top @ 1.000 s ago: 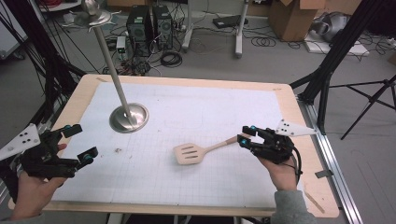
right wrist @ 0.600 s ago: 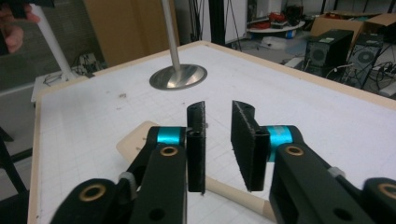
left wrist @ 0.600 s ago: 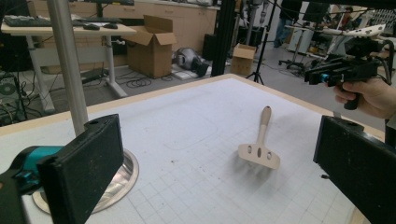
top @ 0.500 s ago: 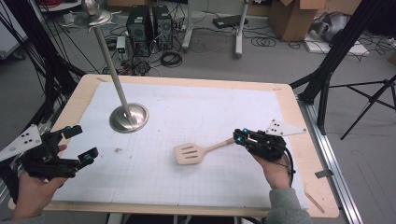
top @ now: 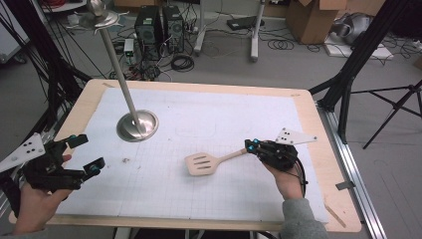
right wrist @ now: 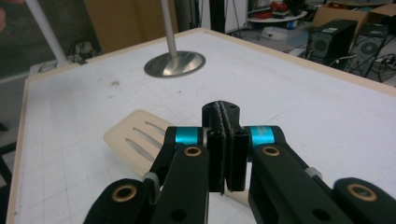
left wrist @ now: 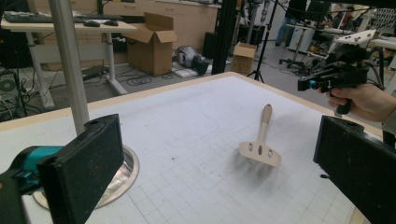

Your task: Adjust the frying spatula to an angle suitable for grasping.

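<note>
Starting at the left: my left tongs (top: pixel 87 152) hover off the near left corner of the table (top: pixel 326 164), jaws spread wide with nothing between them, well apart from everything else. I leave them parked there.

Next along, the metal stand (top: pixel 138 125) sits on its round base on the white grid mat (top: pixel 224 114), its pole leaning up and away. It is no part of this step and is well apart from my work.

Centre now: the wooden spatula (top: pixel 216 159) lies flat on the mat, slotted head toward me and to the left, handle running off to the right.

And at the right, my right tongs (top: pixel 253 146) are at the tip of that handle. The jaws have just been closing and the pads now meet face to face. In the right gripper view the handle seems to pass underneath them rather than between, so I judge they hold nothing, though the very tips are hidden and I cannot be sure.

To do this well, I reckon I open up again and sink lower. The pads should straddle the handle a little in from its end, square across it, before I squeeze. Then I lift level, so the heavy head does not swing down.
</note>
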The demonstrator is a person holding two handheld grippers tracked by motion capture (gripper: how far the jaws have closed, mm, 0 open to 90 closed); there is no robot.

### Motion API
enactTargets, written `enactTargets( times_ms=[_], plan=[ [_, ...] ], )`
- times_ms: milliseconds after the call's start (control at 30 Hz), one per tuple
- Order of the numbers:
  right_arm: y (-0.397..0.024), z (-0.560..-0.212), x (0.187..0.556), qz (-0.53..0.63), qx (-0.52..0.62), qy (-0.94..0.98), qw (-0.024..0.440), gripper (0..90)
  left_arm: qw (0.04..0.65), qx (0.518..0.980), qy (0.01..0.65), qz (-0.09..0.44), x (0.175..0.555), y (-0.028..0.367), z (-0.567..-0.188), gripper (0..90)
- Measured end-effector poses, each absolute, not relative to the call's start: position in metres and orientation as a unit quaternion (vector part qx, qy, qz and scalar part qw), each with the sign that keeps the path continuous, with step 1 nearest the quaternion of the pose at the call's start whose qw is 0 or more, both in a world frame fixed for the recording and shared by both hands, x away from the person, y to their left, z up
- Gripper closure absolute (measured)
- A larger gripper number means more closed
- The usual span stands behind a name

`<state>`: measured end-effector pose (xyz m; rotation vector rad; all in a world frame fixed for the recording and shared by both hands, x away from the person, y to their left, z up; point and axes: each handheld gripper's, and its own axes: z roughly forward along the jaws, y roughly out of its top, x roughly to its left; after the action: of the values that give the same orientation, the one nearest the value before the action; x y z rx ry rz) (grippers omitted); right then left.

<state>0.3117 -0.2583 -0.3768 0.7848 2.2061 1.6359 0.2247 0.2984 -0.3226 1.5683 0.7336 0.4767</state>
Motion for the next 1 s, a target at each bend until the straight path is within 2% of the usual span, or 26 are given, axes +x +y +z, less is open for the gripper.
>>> enactTargets(
  times_ms=[533,767,1000],
  plan=[
    [-0.241,-0.395,0.330,0.533,0.247,0.799,0.128,89.9,0.618,0.687,0.321,0.206,0.225,0.297,-0.326,2.0],
    [-0.238,-0.404,0.338,0.544,0.221,0.804,0.097,90.0,0.618,0.688,0.320,0.206,0.224,0.297,-0.327,2.0],
    [-0.227,-0.418,0.348,0.521,0.239,0.815,0.088,90.0,0.617,0.689,0.320,0.206,0.224,0.298,-0.327,2.0]
  ],
)
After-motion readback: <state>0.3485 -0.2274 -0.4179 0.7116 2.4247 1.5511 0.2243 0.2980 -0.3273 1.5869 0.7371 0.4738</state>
